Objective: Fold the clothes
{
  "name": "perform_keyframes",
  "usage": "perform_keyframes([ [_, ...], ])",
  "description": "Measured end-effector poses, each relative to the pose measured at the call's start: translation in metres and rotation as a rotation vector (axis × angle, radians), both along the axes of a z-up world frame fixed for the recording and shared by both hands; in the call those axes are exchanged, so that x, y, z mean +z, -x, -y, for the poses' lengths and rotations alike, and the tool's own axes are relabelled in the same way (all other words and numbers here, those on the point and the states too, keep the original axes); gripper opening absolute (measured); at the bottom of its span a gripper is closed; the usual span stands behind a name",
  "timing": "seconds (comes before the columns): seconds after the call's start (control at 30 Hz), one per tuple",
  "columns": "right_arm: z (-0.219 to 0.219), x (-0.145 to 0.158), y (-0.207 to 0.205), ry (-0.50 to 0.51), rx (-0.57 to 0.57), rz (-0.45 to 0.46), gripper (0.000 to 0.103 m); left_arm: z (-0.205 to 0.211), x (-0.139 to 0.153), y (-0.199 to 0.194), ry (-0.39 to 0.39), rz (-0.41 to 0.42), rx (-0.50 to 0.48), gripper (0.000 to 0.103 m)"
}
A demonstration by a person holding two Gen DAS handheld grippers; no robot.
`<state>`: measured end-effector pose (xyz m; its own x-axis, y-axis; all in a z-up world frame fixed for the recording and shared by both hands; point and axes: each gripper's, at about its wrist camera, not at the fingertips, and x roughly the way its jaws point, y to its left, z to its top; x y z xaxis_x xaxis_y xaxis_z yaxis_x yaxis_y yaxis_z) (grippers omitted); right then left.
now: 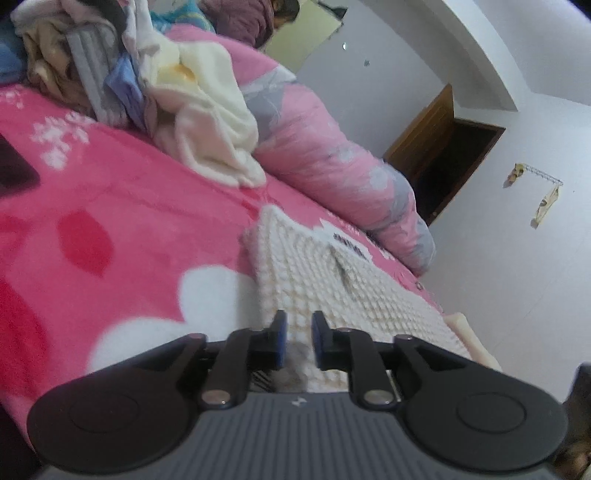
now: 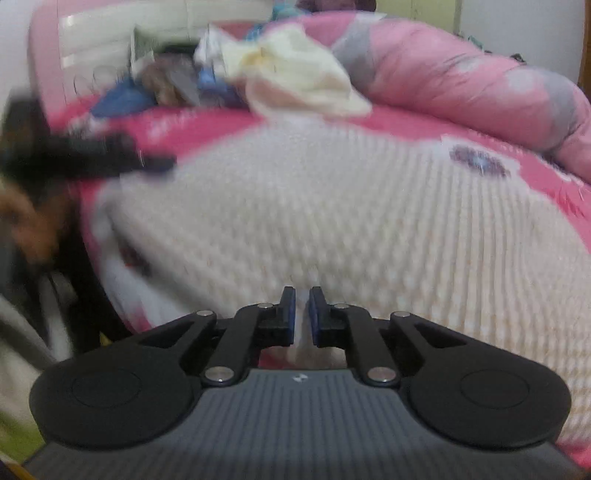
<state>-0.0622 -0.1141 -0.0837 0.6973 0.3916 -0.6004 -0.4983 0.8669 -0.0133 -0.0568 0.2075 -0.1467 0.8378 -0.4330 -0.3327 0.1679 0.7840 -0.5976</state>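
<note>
A cream bobble-knit garment [image 1: 351,288] lies spread on the pink floral blanket [image 1: 129,221]. My left gripper [image 1: 299,326] hovers low over its near edge. It is open, and only the knit below shows through the gap. In the right wrist view the same garment [image 2: 332,206] fills the middle. My right gripper [image 2: 302,306] sits at its near hem with the blue pads a sliver apart and pale cloth between them. A blurred dark gripper [image 2: 92,155], held by a hand [image 2: 29,221], reaches over the garment's left corner.
A heap of unfolded clothes [image 1: 129,74] lies further up the bed, topped by a cream fleece [image 2: 303,81]. A rolled pink-and-grey quilt [image 1: 332,147] lines the far side. A dark flat object [image 1: 14,166] rests on the blanket. A person [image 1: 251,18] sits beyond the bed.
</note>
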Motion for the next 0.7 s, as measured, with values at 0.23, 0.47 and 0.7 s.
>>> perform_keyframes([
  [0.23, -0.057, -0.038, -0.021, 0.049, 0.209, -0.051, 0.007, -0.028, -0.001, 0.006, 0.045, -0.02, 0.07, 0.03],
  [0.47, -0.073, 0.016, -0.021, -0.072, 0.322, 0.047, 0.009, -0.047, 0.006, 0.007, 0.042, -0.003, 0.124, 0.03],
  [0.7, -0.111, -0.044, -0.03, -0.002, 0.448, -0.001, 0.006, -0.043, 0.024, -0.002, -0.011, 0.014, 0.119, 0.03],
])
